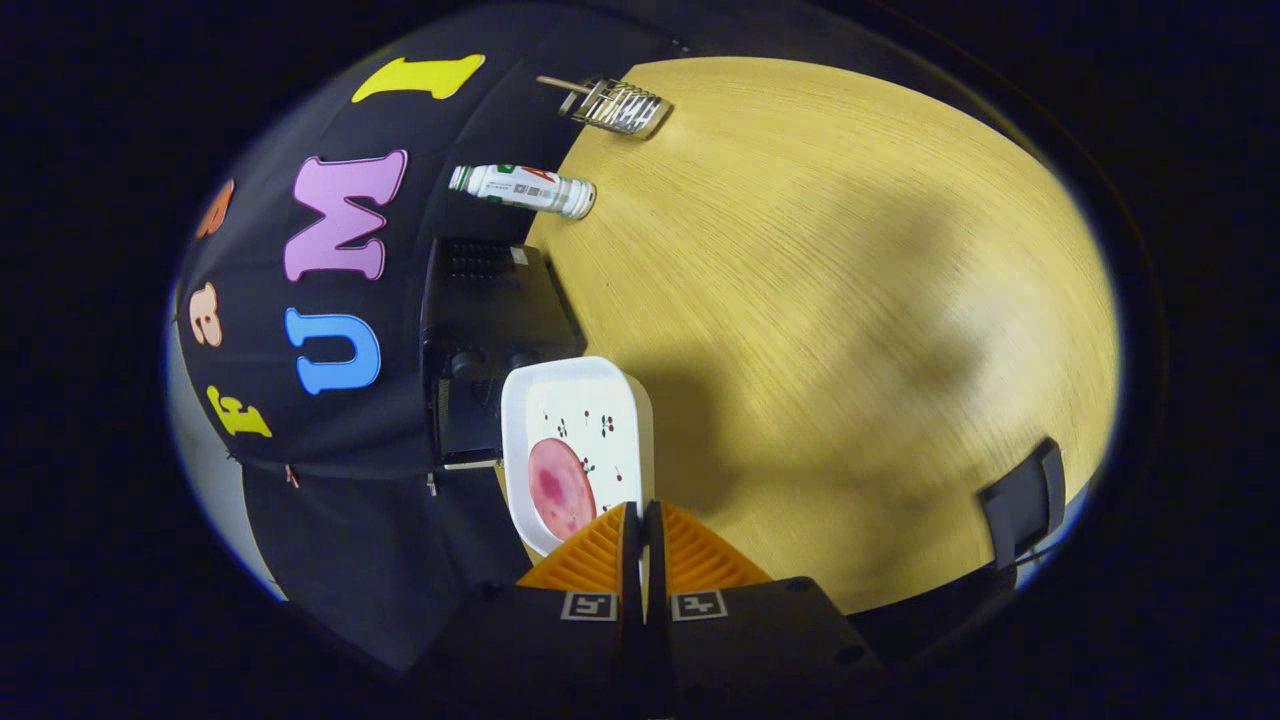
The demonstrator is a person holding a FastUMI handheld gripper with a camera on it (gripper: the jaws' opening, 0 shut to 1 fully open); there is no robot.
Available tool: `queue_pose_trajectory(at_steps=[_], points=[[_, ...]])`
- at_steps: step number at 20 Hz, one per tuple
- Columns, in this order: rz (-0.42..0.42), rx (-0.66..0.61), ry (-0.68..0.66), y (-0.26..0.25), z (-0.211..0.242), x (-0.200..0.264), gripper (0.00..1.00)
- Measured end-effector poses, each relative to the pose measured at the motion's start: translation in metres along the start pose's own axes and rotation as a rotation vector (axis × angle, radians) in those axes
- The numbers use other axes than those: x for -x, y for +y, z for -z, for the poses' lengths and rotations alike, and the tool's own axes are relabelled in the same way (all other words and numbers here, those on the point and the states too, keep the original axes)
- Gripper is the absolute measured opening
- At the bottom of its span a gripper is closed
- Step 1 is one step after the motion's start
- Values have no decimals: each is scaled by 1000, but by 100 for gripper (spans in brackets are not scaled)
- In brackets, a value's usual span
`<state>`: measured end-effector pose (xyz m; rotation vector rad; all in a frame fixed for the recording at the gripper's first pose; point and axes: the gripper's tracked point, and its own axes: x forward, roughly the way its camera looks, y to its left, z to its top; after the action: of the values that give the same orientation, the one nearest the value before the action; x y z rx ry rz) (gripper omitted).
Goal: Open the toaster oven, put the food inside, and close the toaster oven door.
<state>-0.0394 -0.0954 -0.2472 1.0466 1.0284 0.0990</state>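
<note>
The gripper (641, 520) has its fingers pinched almost together on the near rim of the white tray (620, 400), so it seems to hold the tray by that thin edge alone; on the tray, near the fingers, lies a round pink slice of food (560, 487), and just beyond it stands the black toaster oven (480, 330) against the booth wall. The likely trouble is a tilt — with so little rim gripped, the tray could sag or twist and the slice slide off; it could also knock the oven's front, as I cannot tell whether the door is open. Farther along the wooden table (850, 300) lie a white bottle (522, 188) and a wire rack (615, 105), well clear.
</note>
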Motion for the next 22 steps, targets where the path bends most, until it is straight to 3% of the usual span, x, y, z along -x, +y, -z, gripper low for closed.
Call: queue_pose_trajectory(at_steps=[5, 14, 22], points=[[-29, -21, -86, 44, 39, -1, 5], [0, 32, -167, 97, 102, -40, 5], [11, 76, -218, 144, 88, -114, 5]])
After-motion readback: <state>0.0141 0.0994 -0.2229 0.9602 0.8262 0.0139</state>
